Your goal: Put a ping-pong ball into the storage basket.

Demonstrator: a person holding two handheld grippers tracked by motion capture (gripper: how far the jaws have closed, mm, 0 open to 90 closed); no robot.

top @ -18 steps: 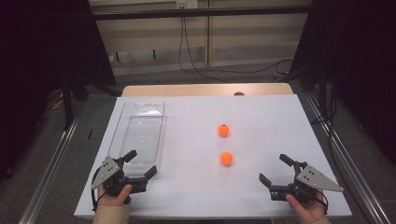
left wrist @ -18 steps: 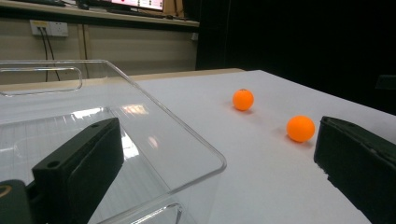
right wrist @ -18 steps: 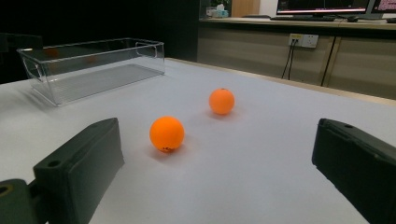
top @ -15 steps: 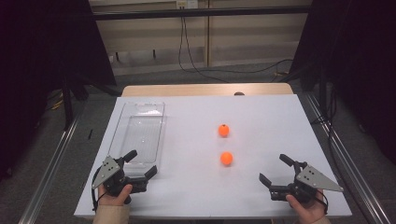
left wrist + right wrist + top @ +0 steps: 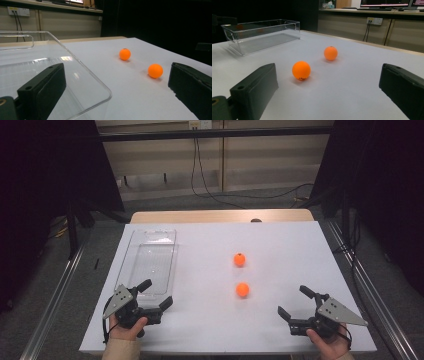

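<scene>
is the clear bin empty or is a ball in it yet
Empty. The clear bin holds nothing; both orange balls sit on the table beside it.

Two orange balls (image 5: 240, 259) apart on table, clear bin (image 5: 150, 260) left

Person's forearms were cut off by the bottom edge of the high view, so just hands and cuffs showed. In the left gripper view the clear bin (image 5: 50, 75) ran off the left and bottom edges, and 1 black jaw stood in front of its near wall. The 2 monitors (image 5: 387, 3) were cropped by the top edge of the right gripper view, screens too blurred to read.
</scene>
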